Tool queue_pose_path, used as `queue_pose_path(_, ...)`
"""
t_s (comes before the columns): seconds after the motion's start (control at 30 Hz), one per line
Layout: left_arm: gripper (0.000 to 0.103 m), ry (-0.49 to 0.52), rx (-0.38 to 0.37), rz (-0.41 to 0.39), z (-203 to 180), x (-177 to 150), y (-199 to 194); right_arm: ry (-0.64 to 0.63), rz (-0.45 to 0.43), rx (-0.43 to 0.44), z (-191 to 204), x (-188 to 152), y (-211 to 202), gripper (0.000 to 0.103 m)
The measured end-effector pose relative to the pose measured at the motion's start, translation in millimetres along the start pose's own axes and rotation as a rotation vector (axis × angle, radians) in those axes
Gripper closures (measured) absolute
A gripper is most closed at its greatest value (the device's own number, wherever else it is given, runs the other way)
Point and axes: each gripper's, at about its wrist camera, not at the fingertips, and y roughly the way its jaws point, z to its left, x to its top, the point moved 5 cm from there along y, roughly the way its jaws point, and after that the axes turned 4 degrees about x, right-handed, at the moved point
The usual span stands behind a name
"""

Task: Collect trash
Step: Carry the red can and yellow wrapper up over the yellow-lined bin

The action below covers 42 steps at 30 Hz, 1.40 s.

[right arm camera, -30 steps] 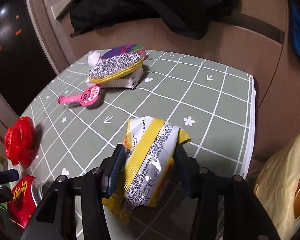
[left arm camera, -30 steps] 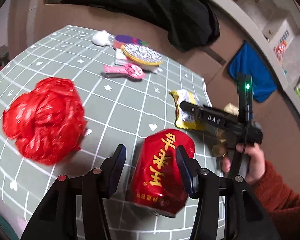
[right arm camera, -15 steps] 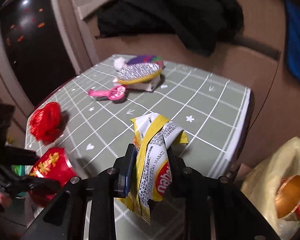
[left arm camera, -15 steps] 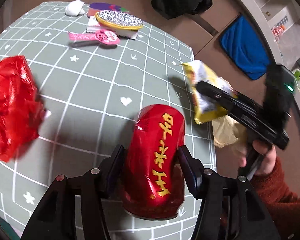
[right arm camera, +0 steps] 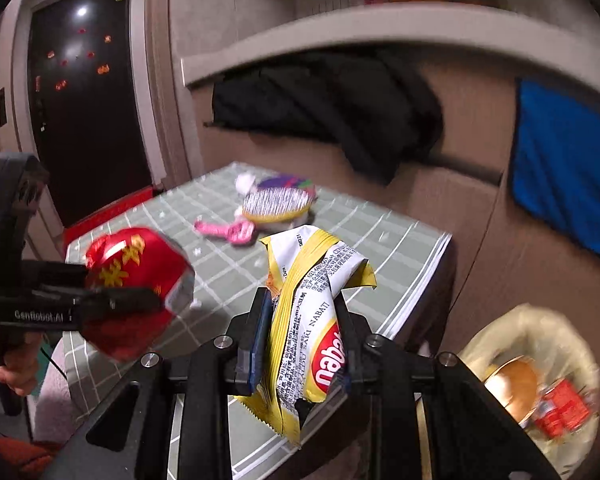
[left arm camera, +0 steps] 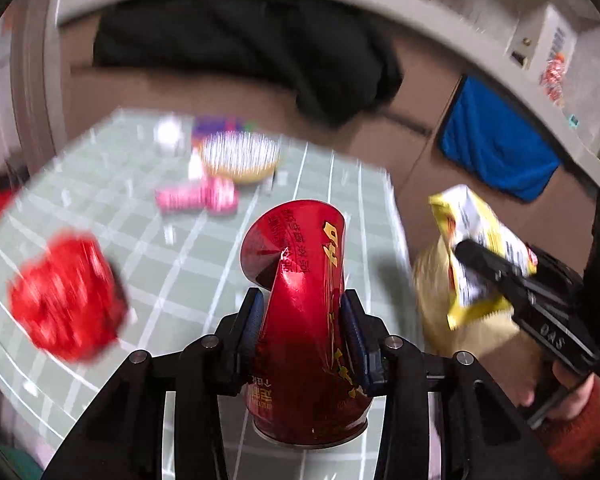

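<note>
My left gripper (left arm camera: 302,322) is shut on a crushed red can (left arm camera: 300,280) with gold writing and holds it above the green grid tablecloth (left arm camera: 203,216). The can also shows in the right wrist view (right arm camera: 135,276). My right gripper (right arm camera: 302,322) is shut on a crumpled yellow and white snack wrapper (right arm camera: 312,320), lifted off the table near its right edge; the wrapper also shows in the left wrist view (left arm camera: 476,256). A crumpled red plastic bag (left arm camera: 65,300) lies on the table to the left.
A trash bag (right arm camera: 540,380) with cans inside sits on the floor right of the table. A pink comb (right arm camera: 227,232), a hairbrush (right arm camera: 277,204) and a white ball (right arm camera: 245,182) lie at the table's far side. A black jacket (right arm camera: 332,104) and blue cloth (right arm camera: 568,176) hang behind.
Both grippers have lifted their loads off the table. The left has squeezed the can and raised it; the right has carried the wrapper up and toward the table's right edge.
</note>
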Motion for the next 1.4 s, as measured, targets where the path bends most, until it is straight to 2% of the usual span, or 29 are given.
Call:
queue_pose_path(0.13, 0.062, 0.091, 0.018, -0.197, -43, 37, -39, 0.011, -0.08, -0.02, -14, 22, -37, 0.078)
queue_pose_path(0.2, 0.062, 0.128, 0.005, -0.266, -67, 52, -52, 0.018, -0.123, -0.041, -25, 32, -59, 0.078)
queue_pose_path(0.37, 0.062, 0.196, -0.07, -0.359, -127, 77, -71, 0.003, -0.207, -0.137, -55, 51, -112, 0.078)
queue_pose_path(0.5, 0.062, 0.232, -0.115, -0.397, -166, 87, -70, 0.008, -0.259, -0.222, -82, 55, -151, 0.078)
queue_pose_path(0.7, 0.062, 0.277, -0.199, -0.356, -217, 86, -44, 0.046, -0.279, -0.315, -118, 46, -182, 0.078)
queue_pose_path(0.9, 0.062, 0.294, -0.269, -0.284, -262, 69, -17, 0.091, -0.263, -0.373, -147, 25, -190, 0.078)
queue_pose_path(1.07, 0.062, 0.288, -0.312, -0.224, -278, 60, 10, 0.145, -0.243, -0.387, -171, 6, -191, 0.078)
queue_pose_path(1.17, 0.062, 0.277, -0.329, -0.161, -286, 54, 32, 0.173, -0.229, -0.385, -182, -1, -186, 0.078)
queue_pose_path(1.4, 0.062, 0.25, -0.332, -0.08, -289, 45, 65, 0.229, -0.186, -0.373, -202, -23, -167, 0.078)
